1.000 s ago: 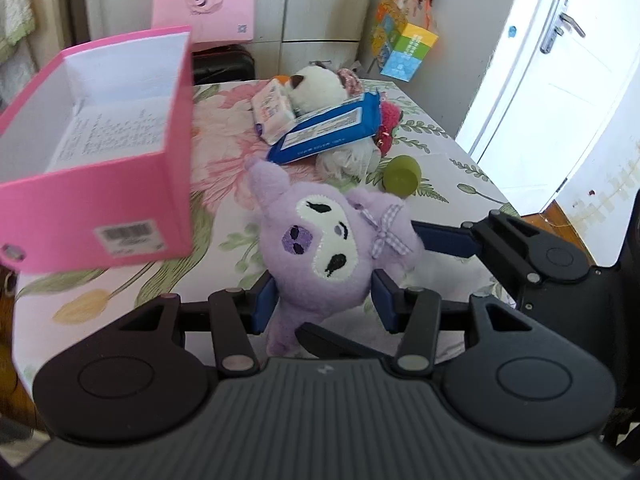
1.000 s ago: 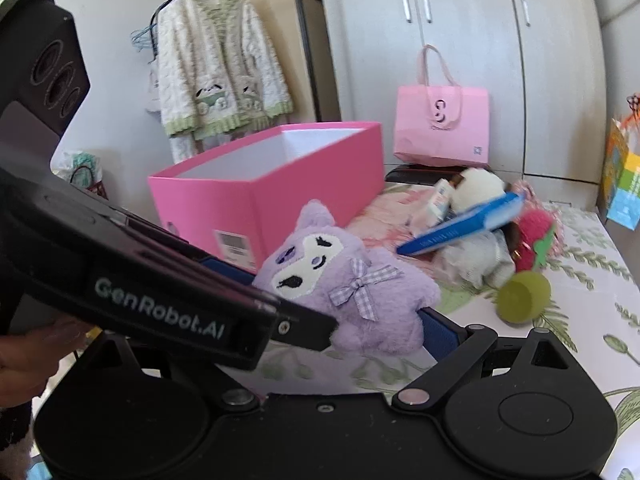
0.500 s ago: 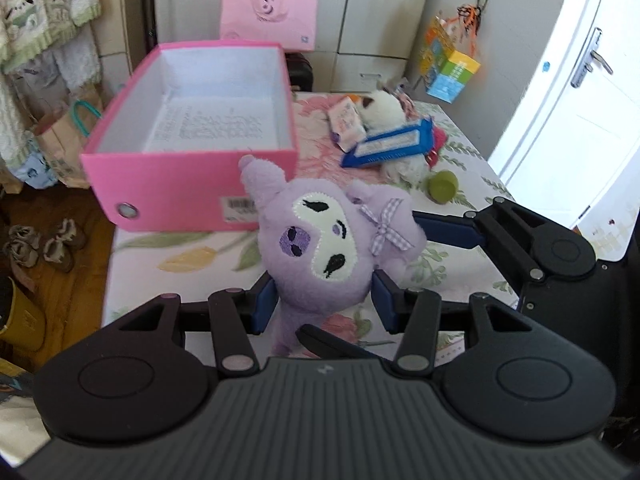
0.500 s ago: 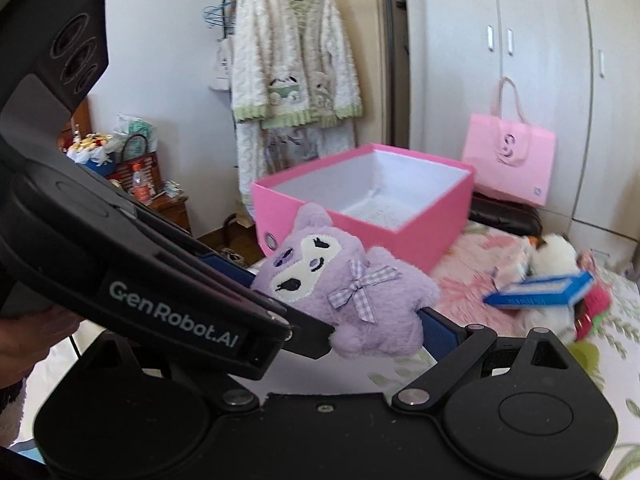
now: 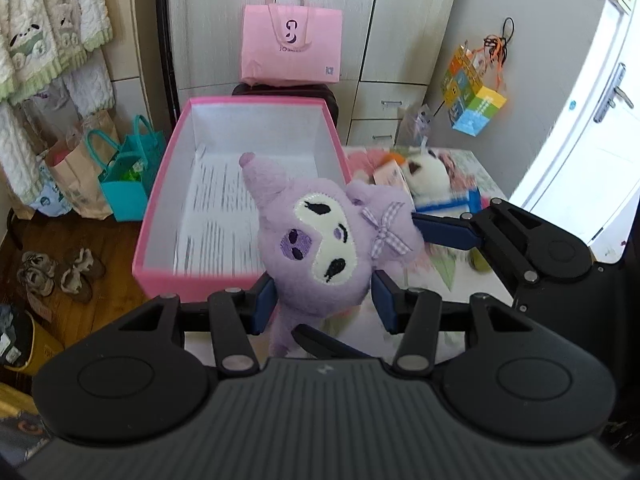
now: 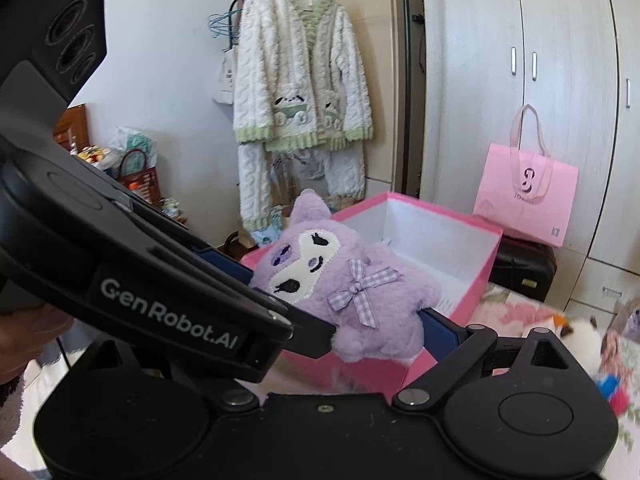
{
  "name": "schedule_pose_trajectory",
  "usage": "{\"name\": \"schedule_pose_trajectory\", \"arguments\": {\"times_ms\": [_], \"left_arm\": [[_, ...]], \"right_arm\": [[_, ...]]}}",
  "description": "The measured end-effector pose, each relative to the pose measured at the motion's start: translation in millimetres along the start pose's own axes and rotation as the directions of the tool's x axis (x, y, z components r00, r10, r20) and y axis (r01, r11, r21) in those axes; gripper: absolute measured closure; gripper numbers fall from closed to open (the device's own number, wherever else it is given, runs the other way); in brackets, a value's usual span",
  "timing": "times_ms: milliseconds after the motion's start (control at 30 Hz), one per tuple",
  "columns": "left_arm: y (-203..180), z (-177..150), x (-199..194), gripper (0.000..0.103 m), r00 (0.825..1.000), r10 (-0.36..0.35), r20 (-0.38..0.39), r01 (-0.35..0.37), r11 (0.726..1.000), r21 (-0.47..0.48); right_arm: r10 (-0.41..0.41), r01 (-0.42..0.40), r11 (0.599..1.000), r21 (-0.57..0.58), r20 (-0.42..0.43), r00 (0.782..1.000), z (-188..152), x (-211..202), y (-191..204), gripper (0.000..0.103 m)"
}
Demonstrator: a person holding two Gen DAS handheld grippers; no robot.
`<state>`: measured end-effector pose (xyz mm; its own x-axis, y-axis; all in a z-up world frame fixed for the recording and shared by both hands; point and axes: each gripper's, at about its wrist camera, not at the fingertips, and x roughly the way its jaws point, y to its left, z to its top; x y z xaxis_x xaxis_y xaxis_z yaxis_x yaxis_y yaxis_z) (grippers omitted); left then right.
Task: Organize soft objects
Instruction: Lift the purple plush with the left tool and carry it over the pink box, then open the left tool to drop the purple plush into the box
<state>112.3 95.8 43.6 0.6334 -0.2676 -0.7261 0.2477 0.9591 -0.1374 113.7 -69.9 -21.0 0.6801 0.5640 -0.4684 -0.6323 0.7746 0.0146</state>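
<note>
The purple plush toy (image 5: pixel 320 248) has risen off the flowered table (image 5: pixel 444 276) since a second ago and now hangs over the near rim of the pink box (image 5: pixel 160 208), whose white inside is empty. The left gripper (image 5: pixel 322 300) is clamped on the toy's lower body. The right gripper (image 6: pixel 376 320) presses one blue pad under the toy's side; its other finger is hidden, so its grip cannot be told. The drop into the box looks close. Other soft things remain at the table's far edge.
</note>
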Motion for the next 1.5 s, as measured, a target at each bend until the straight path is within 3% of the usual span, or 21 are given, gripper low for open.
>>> {"name": "schedule_pose_trajectory", "arguments": {"times_ms": [233,367,800,1233,1367,1500], "left_arm": [[27,59,42,0.054,1.0,-0.021,0.019,0.021,1.0,0.012],[44,82,75,0.054,0.999,-0.033,-0.013,0.032,0.999,-0.011],[95,113,172,0.054,0.988,-0.102,-0.113,0.082,0.983,-0.164],[114,115,204,0.052,0.982,-0.132,-0.137,0.091,0.958,-0.273],[114,114,204,0.044,0.989,-0.065,-0.131,0.026,0.96,-0.279],[111,111,182,0.036,0.997,-0.007,-0.076,-0.011,0.972,-0.234]], "right_arm": [[-0.037,0.038,0.999,0.009,-0.007,0.999,40,49,-35,0.005],[-0.045,0.046,0.999,0.008,-0.033,0.998,52,83,-58,0.005],[-0.068,0.068,0.998,-0.007,-0.203,0.977,66,183,-99,0.006],[-0.117,0.086,0.99,-0.11,-0.32,0.94,68,219,-105,0.006],[-0.143,0.11,0.987,-0.118,-0.329,0.933,65,222,-108,0.007],[-0.126,0.105,0.991,-0.084,-0.31,0.942,66,208,-113,0.006]]}}
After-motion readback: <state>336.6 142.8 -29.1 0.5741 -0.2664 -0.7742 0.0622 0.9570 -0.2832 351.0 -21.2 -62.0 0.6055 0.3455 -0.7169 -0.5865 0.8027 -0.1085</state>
